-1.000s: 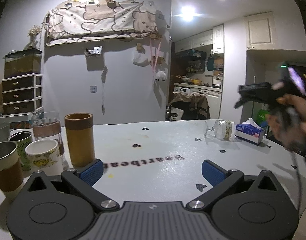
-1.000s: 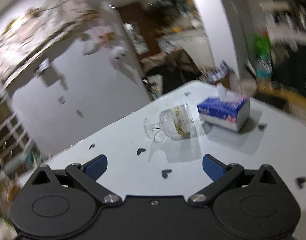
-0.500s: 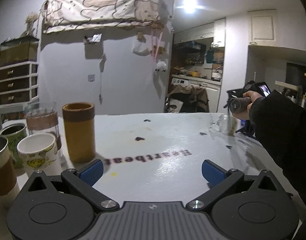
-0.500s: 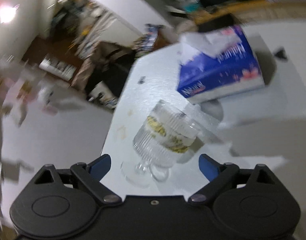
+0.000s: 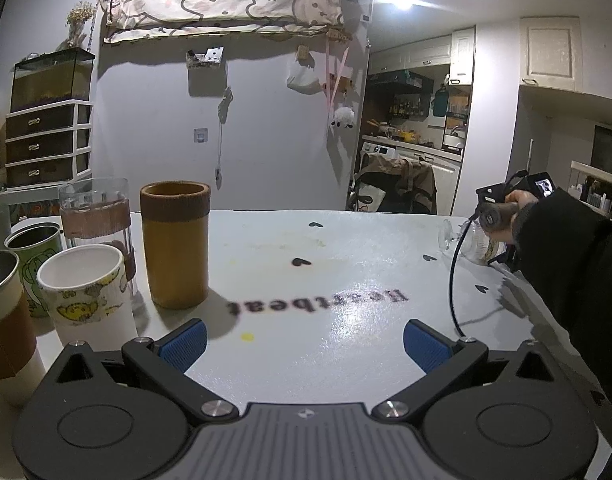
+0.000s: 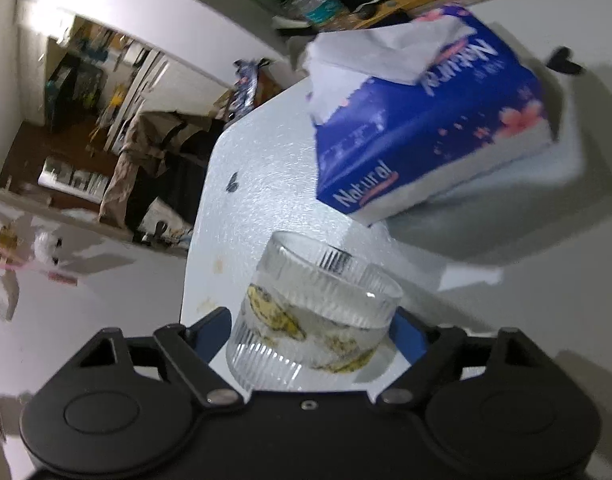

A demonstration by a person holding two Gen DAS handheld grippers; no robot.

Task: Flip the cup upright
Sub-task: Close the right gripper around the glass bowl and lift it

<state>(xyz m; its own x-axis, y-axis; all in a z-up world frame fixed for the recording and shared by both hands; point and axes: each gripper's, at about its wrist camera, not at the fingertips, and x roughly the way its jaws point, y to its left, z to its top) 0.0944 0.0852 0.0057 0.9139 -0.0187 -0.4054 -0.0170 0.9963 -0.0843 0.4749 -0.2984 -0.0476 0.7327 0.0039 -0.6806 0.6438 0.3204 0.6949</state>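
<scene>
A clear ribbed glass cup (image 6: 313, 316) with a yellow pattern and a stem lies on its side on the white table (image 6: 266, 184). It sits between the blue pads of my right gripper (image 6: 311, 334); the jaws are still wide and I cannot see them pressing it. In the left wrist view the same cup (image 5: 467, 240) lies at the table's right, partly hidden by the hand that holds the right gripper (image 5: 501, 212). My left gripper (image 5: 304, 342) is open and empty, low over the near table.
A blue tissue box (image 6: 425, 136) lies just beyond the cup. Several upright cups stand at the left: a brown tumbler (image 5: 174, 246), a white paper cup (image 5: 88, 292), a glass (image 5: 96, 216). The table's edge (image 6: 198, 216) runs left of the cup.
My right gripper has swung in and down onto the lying cup, which now sits between its pads. The left gripper has dipped slightly and stays open.
</scene>
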